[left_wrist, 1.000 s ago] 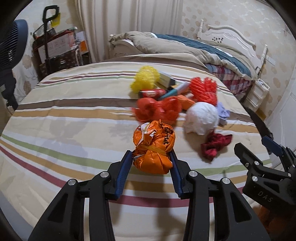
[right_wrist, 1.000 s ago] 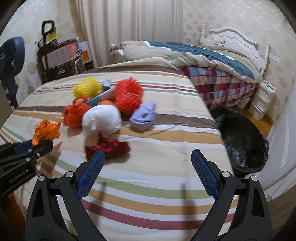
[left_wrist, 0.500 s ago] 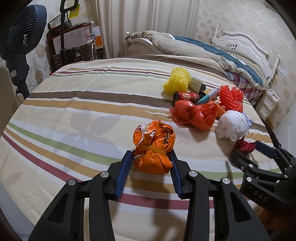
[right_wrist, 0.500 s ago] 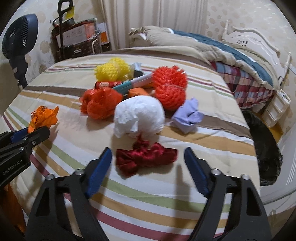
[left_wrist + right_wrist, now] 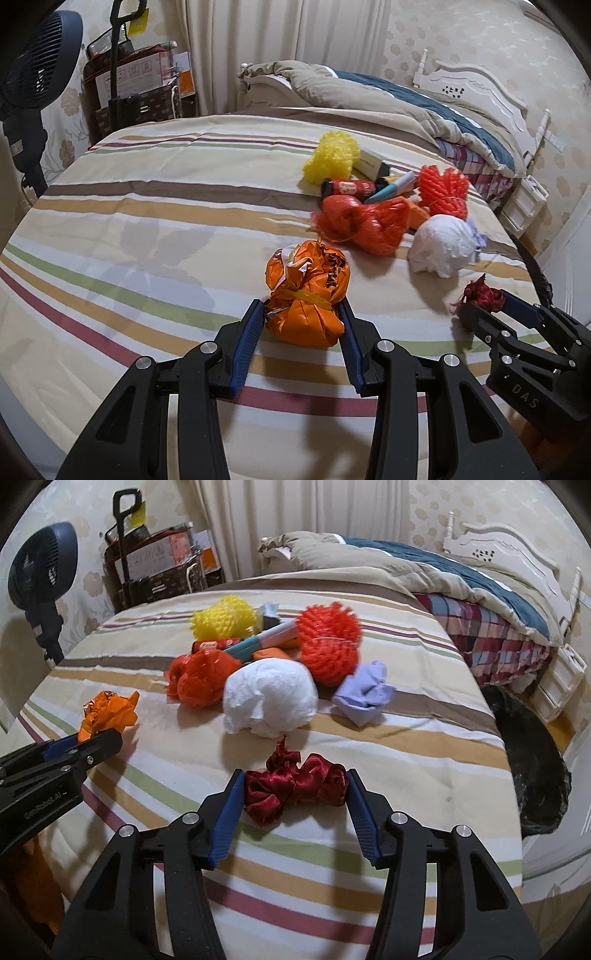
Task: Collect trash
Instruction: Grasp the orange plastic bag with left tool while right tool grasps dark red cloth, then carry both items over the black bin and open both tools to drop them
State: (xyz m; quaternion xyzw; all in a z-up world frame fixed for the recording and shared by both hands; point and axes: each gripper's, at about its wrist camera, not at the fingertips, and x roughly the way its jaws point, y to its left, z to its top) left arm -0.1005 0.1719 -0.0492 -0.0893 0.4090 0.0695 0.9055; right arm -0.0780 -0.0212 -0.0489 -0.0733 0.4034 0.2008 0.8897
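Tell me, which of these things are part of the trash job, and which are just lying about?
Job:
orange bag in left hand-held gripper
red ribbon between right hand-held gripper pads
white wad
red net
black bin bag

Lying about:
fan
quilt

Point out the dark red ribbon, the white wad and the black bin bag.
dark red ribbon point(image 5: 295, 786), right wrist view, on its crumpled middle.
white wad point(image 5: 269, 698), right wrist view, on its rounded front.
black bin bag point(image 5: 532, 764), right wrist view, on its near side.
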